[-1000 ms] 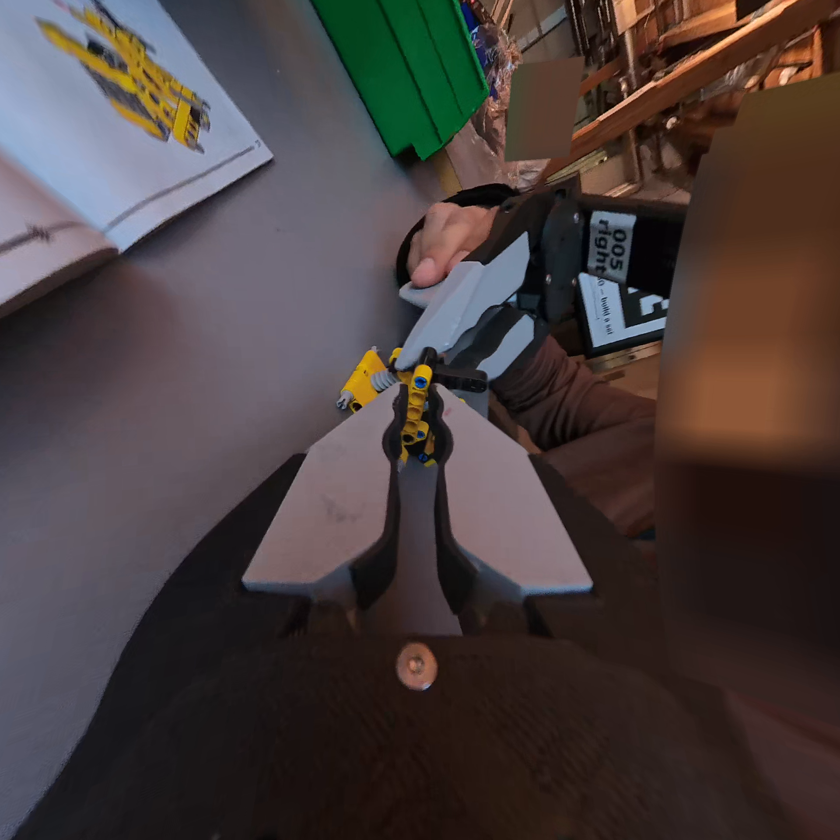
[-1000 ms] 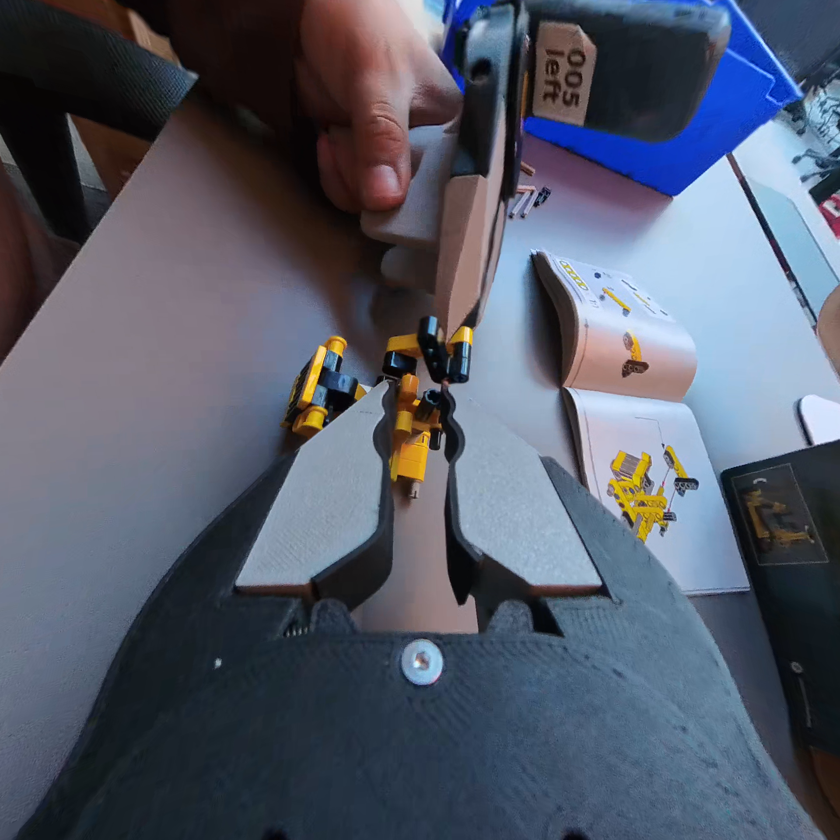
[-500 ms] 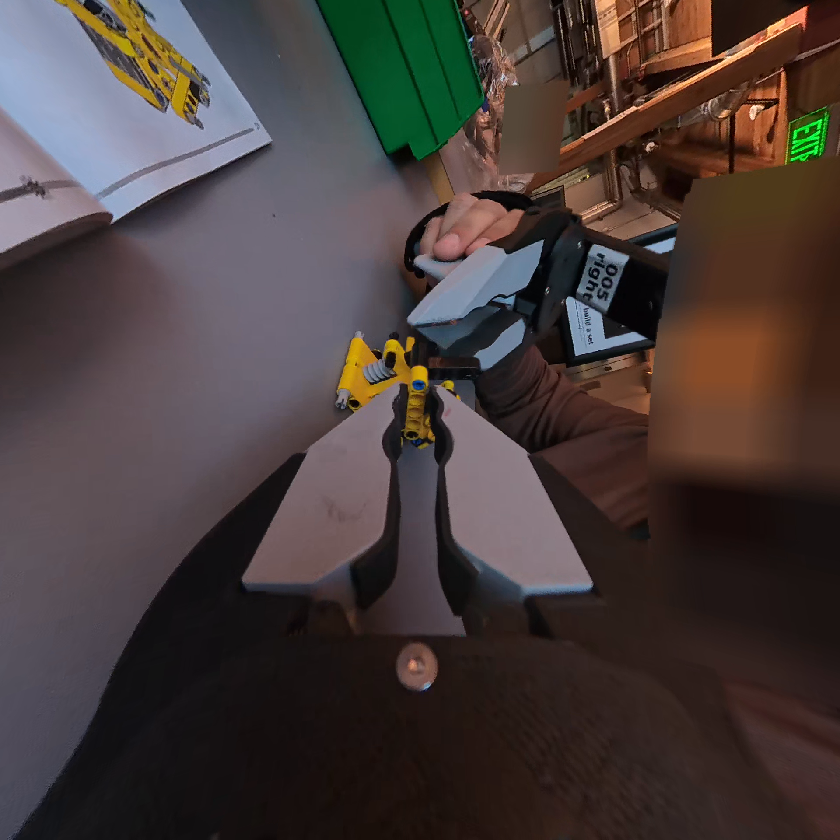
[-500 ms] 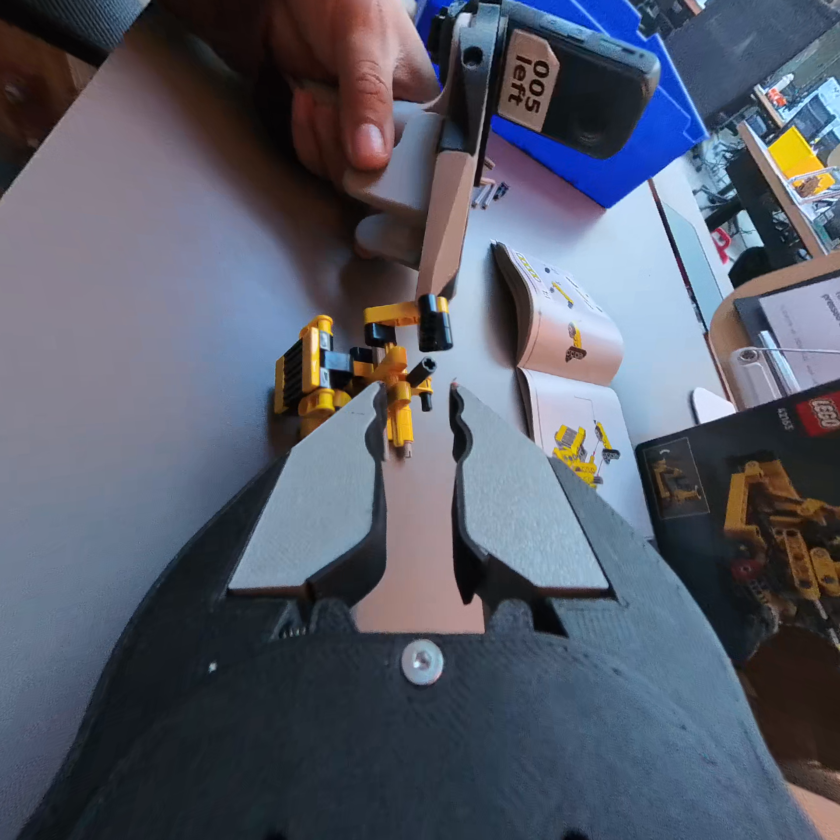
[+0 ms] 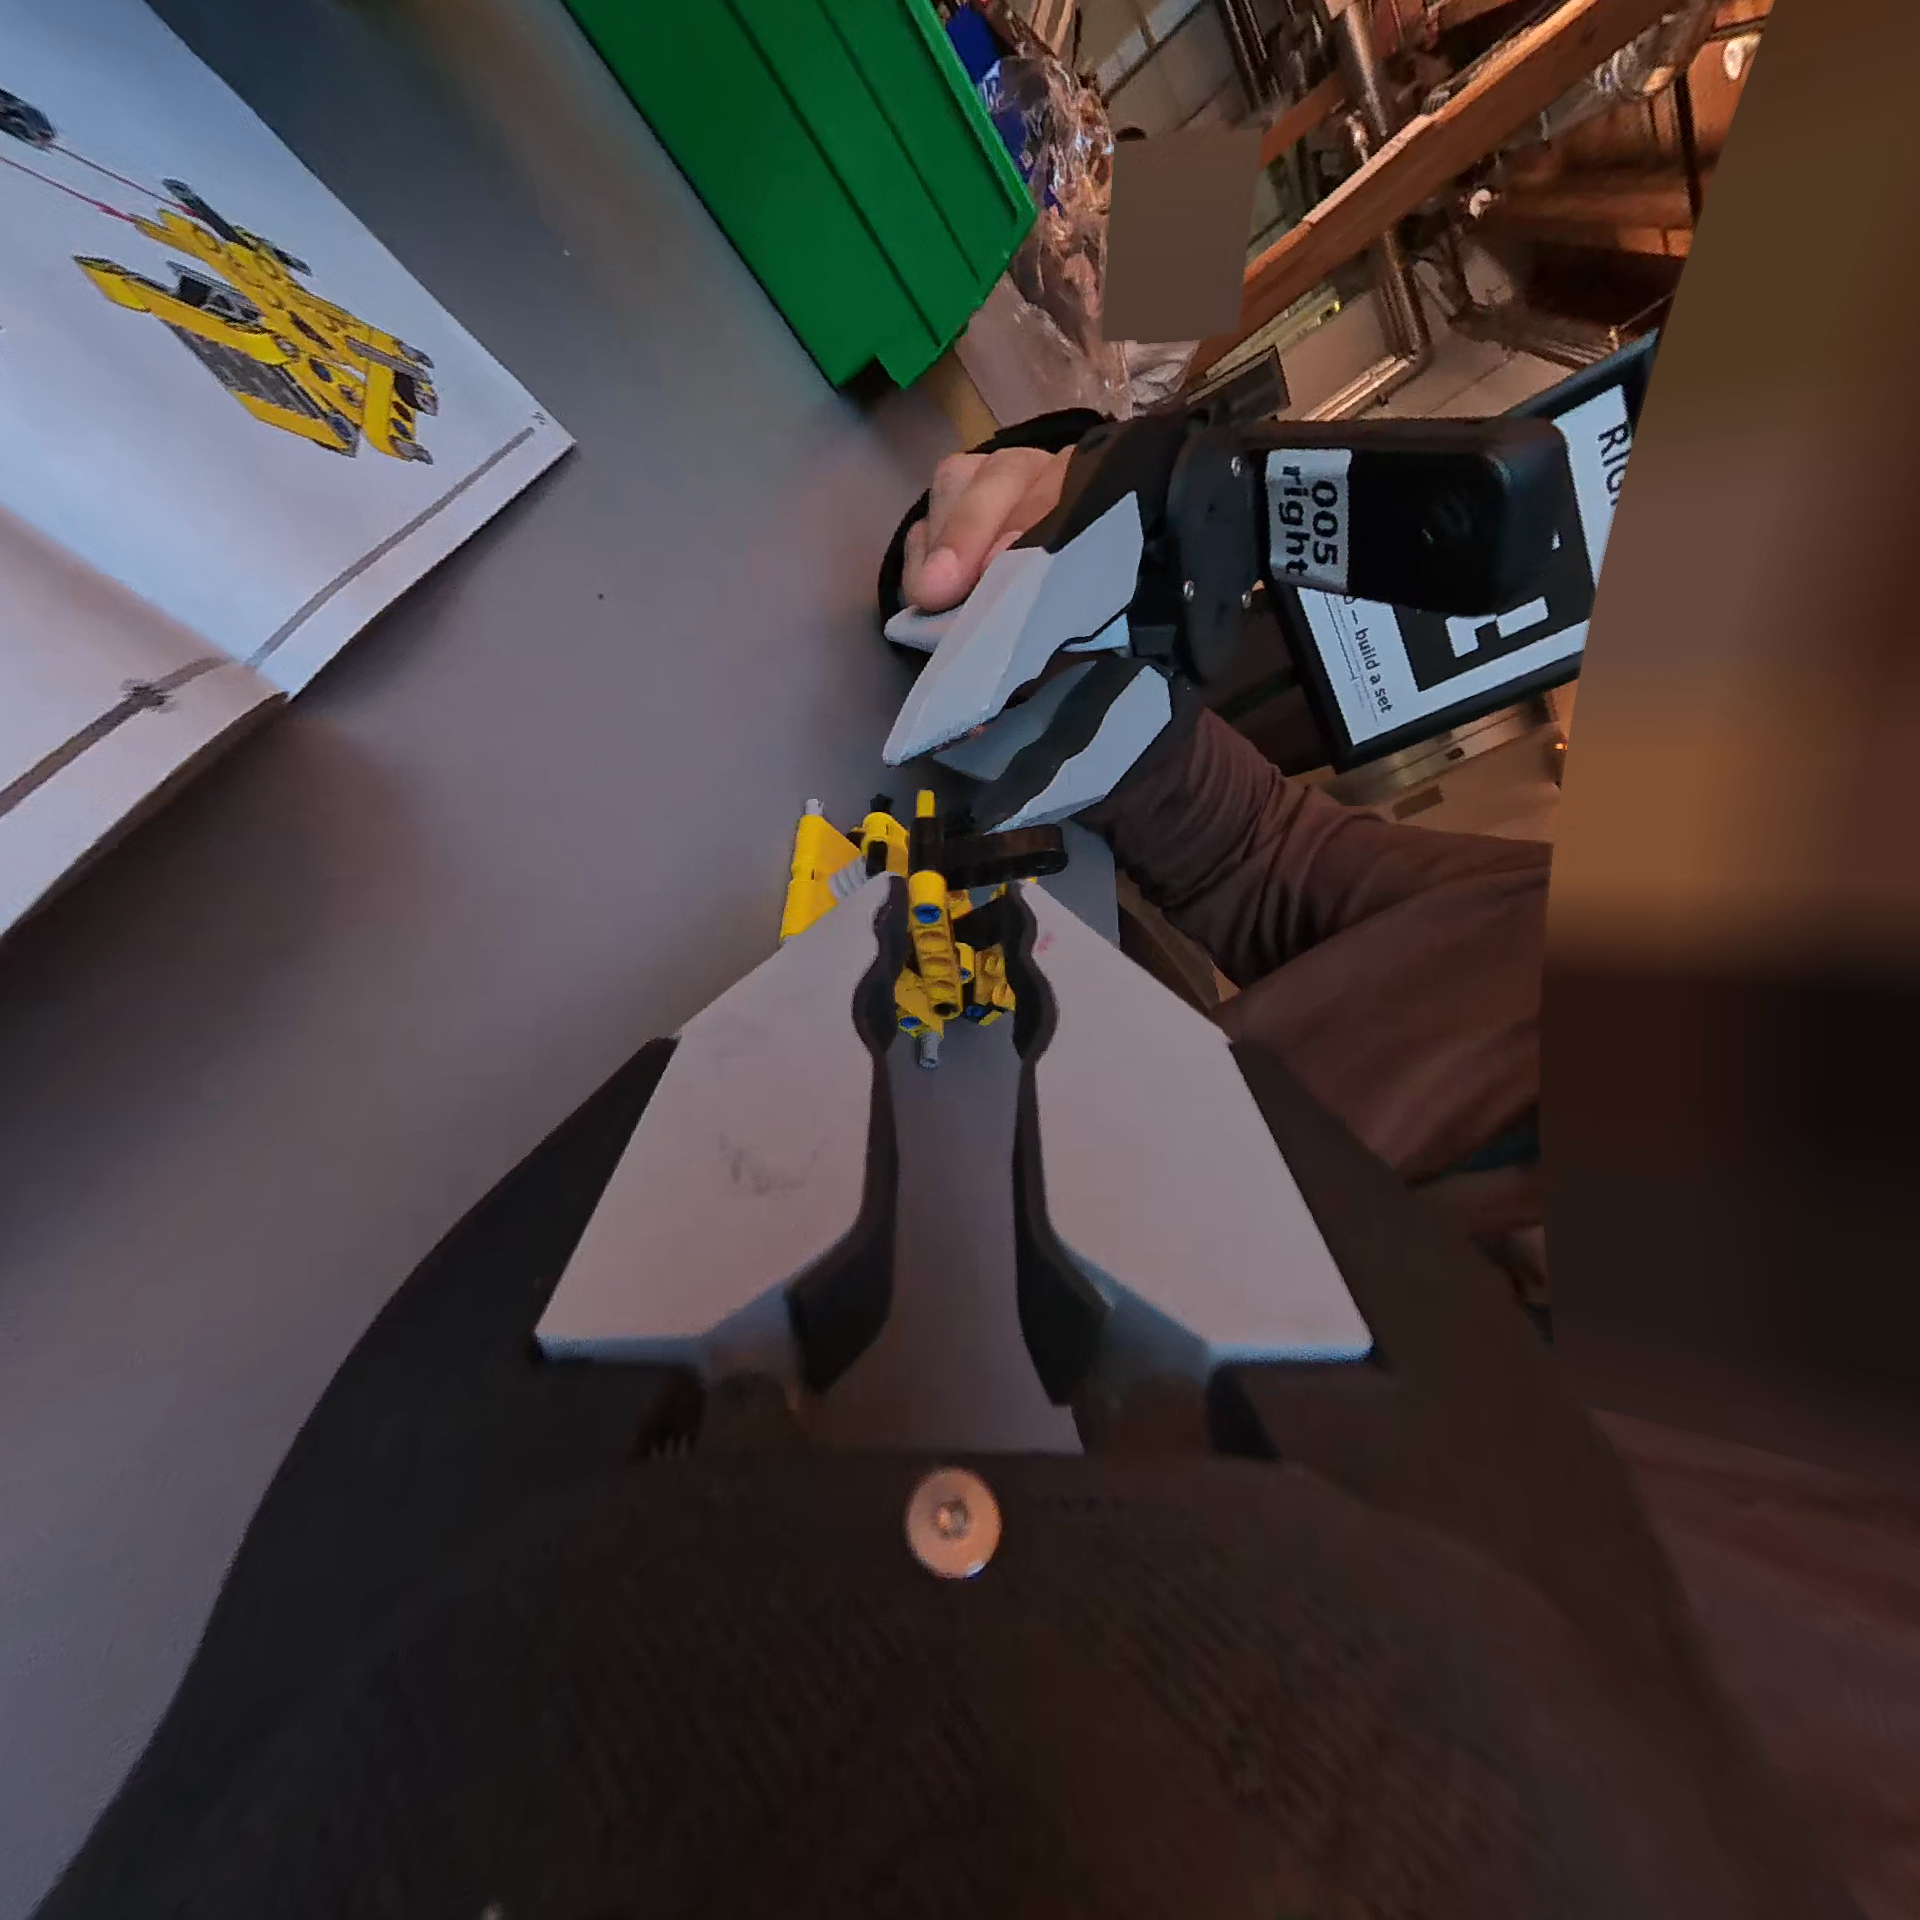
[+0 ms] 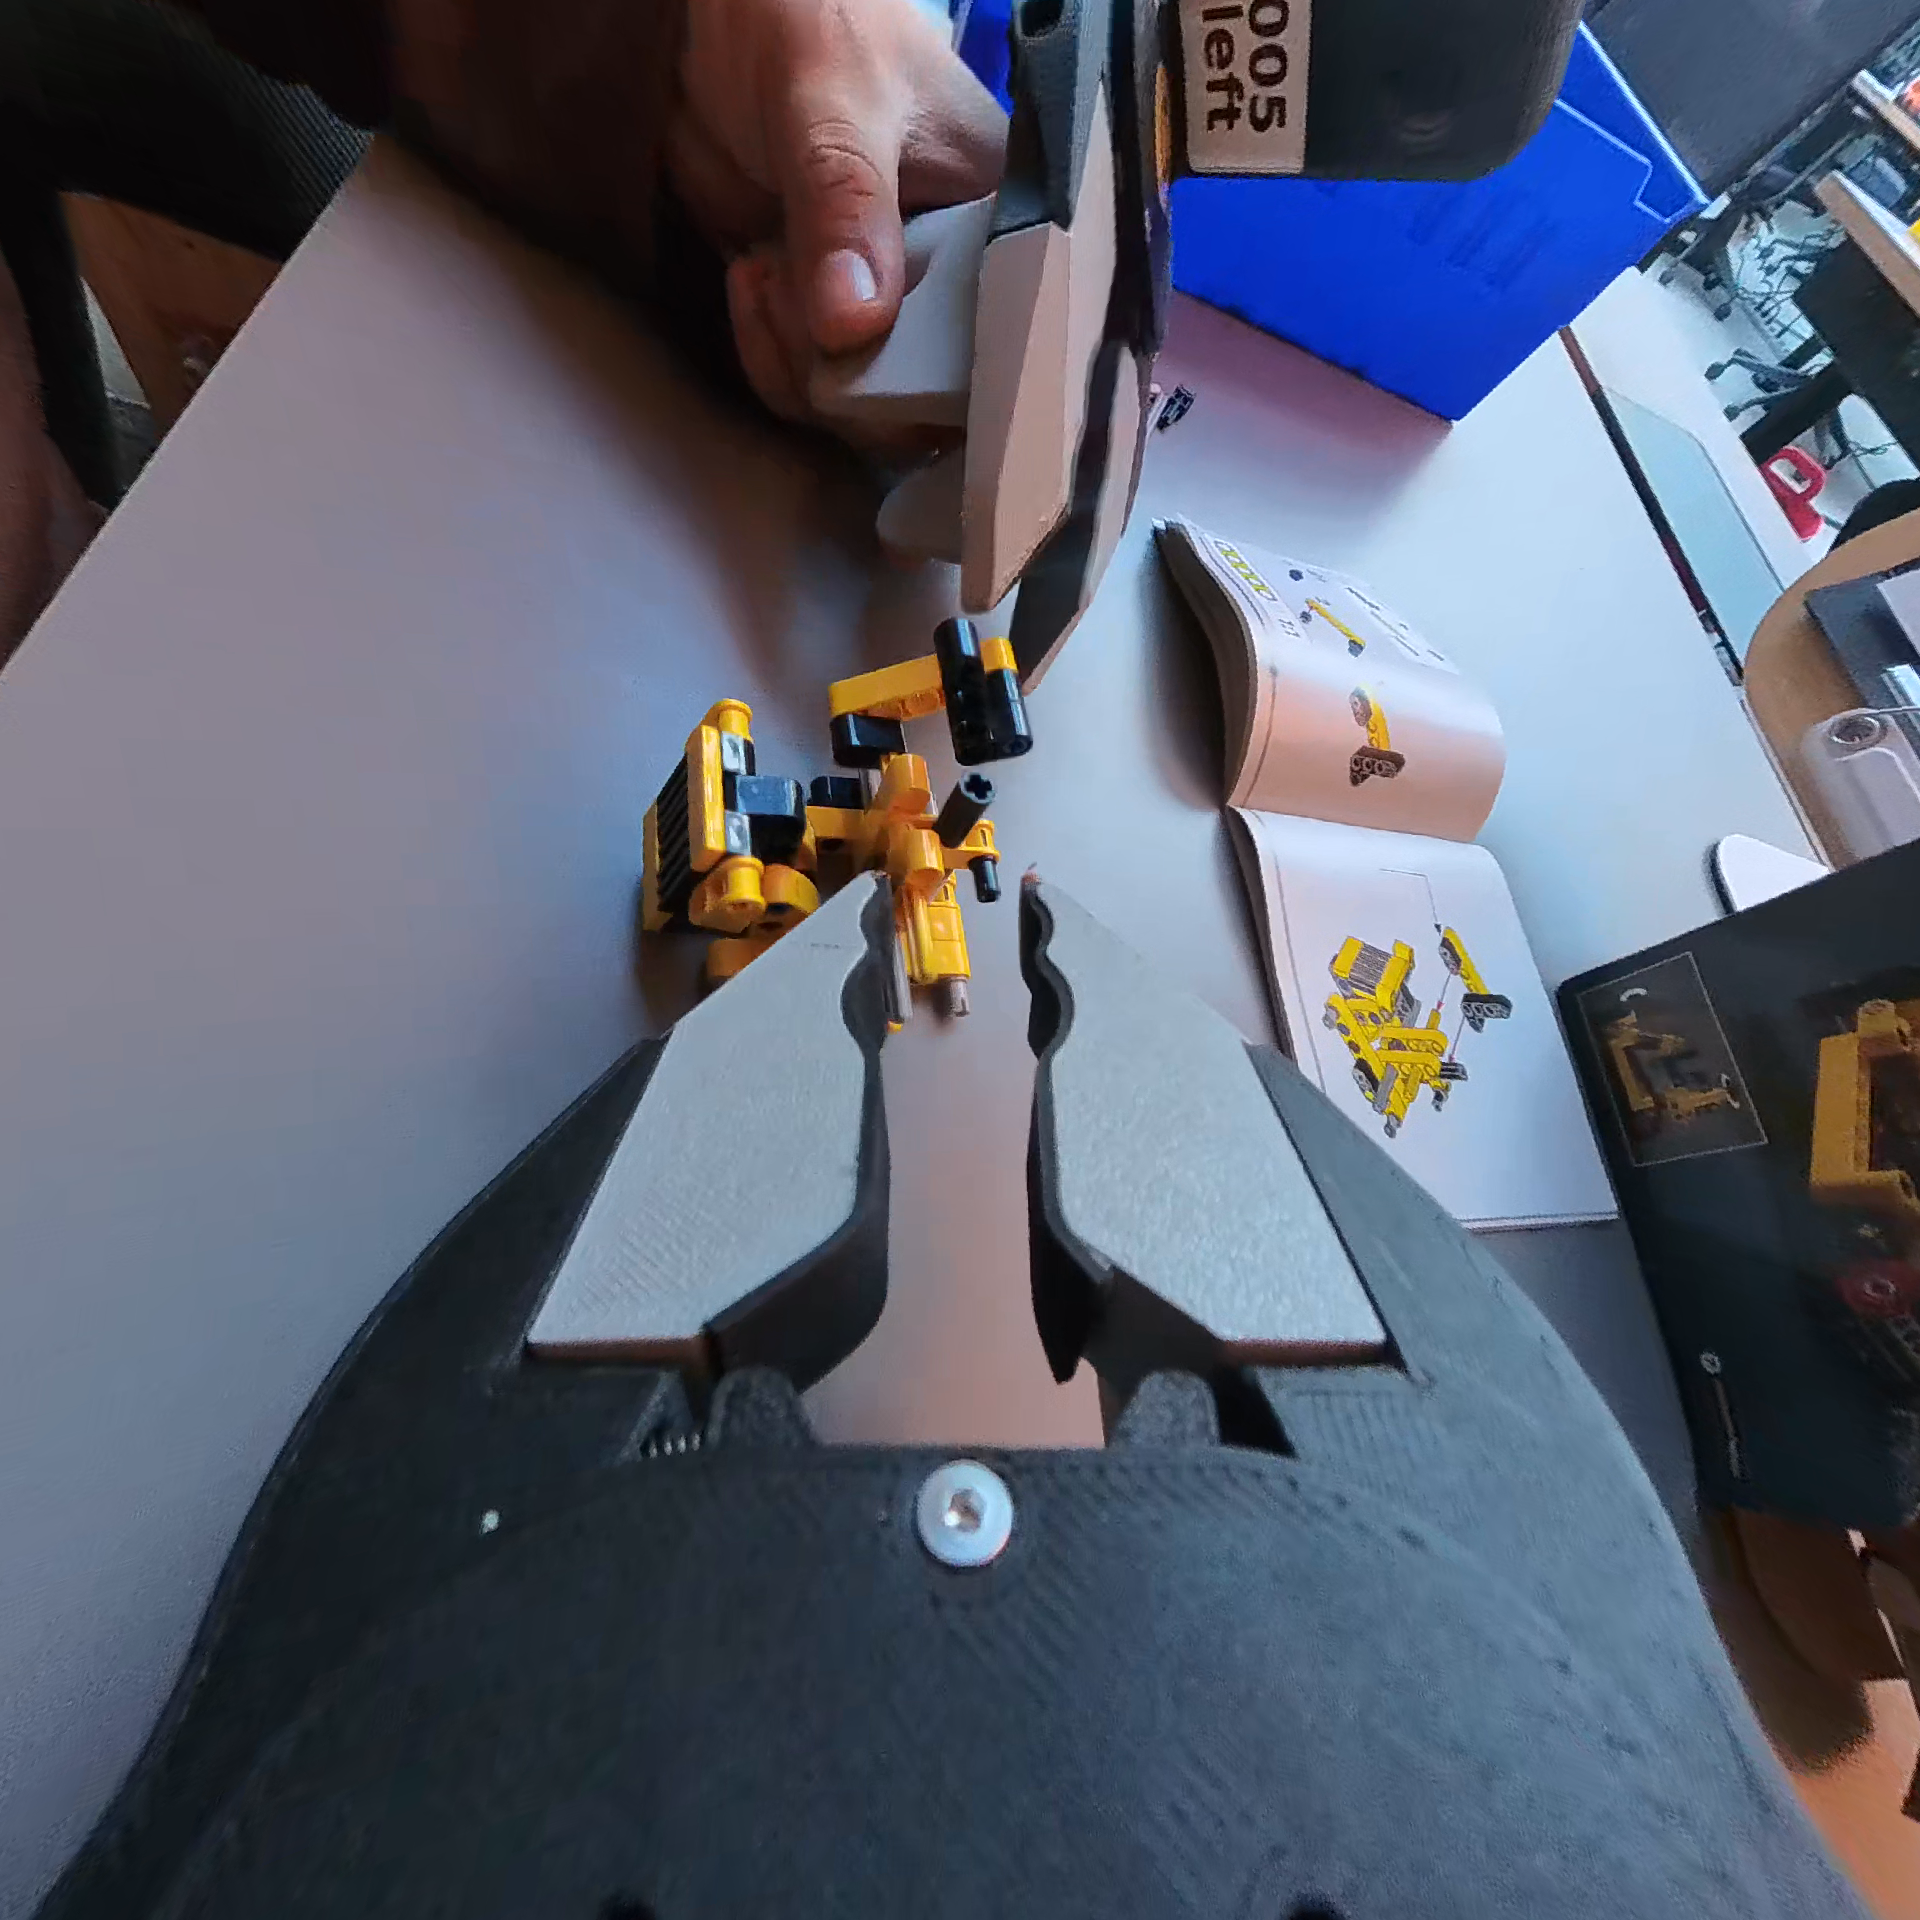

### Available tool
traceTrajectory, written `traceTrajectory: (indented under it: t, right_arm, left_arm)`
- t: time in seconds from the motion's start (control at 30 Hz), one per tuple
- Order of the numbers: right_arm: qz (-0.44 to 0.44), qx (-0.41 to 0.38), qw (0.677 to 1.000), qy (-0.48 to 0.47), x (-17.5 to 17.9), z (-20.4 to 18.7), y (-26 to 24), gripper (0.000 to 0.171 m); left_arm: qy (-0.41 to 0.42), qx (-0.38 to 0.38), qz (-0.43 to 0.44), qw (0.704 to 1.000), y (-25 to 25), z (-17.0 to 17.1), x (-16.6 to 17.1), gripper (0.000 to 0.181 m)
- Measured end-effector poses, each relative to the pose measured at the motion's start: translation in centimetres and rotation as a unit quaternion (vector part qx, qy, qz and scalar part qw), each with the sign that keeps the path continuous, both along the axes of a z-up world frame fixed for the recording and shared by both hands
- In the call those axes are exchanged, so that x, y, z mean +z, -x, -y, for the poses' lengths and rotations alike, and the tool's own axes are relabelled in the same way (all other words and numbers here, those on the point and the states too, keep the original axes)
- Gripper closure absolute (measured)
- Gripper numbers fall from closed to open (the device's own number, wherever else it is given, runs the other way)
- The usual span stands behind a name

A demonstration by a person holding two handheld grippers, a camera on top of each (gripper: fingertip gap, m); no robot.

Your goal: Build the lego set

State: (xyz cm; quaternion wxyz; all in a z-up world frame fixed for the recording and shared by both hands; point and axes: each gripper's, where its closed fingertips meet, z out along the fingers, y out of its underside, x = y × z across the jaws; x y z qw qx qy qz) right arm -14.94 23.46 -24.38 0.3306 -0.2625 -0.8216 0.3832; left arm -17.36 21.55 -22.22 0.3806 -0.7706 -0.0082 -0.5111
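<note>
**Lego set: arm sub-assembly being fitted to the chassis**

Lego model (image 6: 790, 831), yellow and black and partly built, is found on the grey surface (image 6: 416, 623), close to the edge on the person's side in the left wrist view. An open instruction booklet (image 6: 1382, 1039) lies just beside it, with the dark box (image 6: 1766, 1195) beyond that. A blue bin (image 6: 1403, 281) and a green bin (image 5: 831, 187) are seen at other edges.

A yellow beam with a black connector (image 6: 935, 691) is raised above the chassis. The tip of the left hand-held gripper (image 5: 954, 914) is seen at the beam's end. Its fingers are set narrow, with yellow parts between them. Whether the pads actually press on the beam cannot be told.

The right hand-held gripper (image 6: 956, 904) is parted to a narrow gap and holds nothing. It is poised just over the model's near end, and one fingertip hides part of the chassis.

Step judged in hand: the beam is being aligned to a joint on the chassis, probably near the tilted black axle piece (image 6: 961, 805).

Next move, as judged: the chassis needs to be steadied by the right hand-held gripper while the beam is seated squarely. A skewed push is likely to slide the light model along the surface.
</note>
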Motion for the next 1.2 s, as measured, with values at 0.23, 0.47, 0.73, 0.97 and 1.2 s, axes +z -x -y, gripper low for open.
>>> traceTrajectory:
  t: [0.23,0.47,0.73,0.97,1.2]
  right_arm:
    - [0.006,0.011,1.0,-0.001,-0.1,0.6,0.2,0.152]
    - [-0.001,0.009,1.0,-0.006,-0.1,0.6,0.2,0.153]
    - [-0.007,0.009,1.0,-0.015,-0.1,0.7,0.1,0.153]
    - [-0.009,0.006,1.0,-0.015,-0.1,0.7,0.2,0.153]
    - [-0.012,0.009,1.0,-0.013,0.0,0.9,0.3,0.154]
  left_arm:
    - [-0.006,-0.023,-0.023,0.999,-0.9,0.4,-0.1,0.163]
    - [-0.012,-0.016,-0.028,0.999,-0.6,0.6,0.0,0.163]
    - [-0.011,-0.007,-0.032,0.999,-0.4,0.5,-0.2,0.165]
    - [0.009,0.011,-0.04,0.999,0.1,0.3,-0.8,0.17]
    - [0.014,0.023,-0.039,0.999,0.4,0.1,-0.9,0.17]
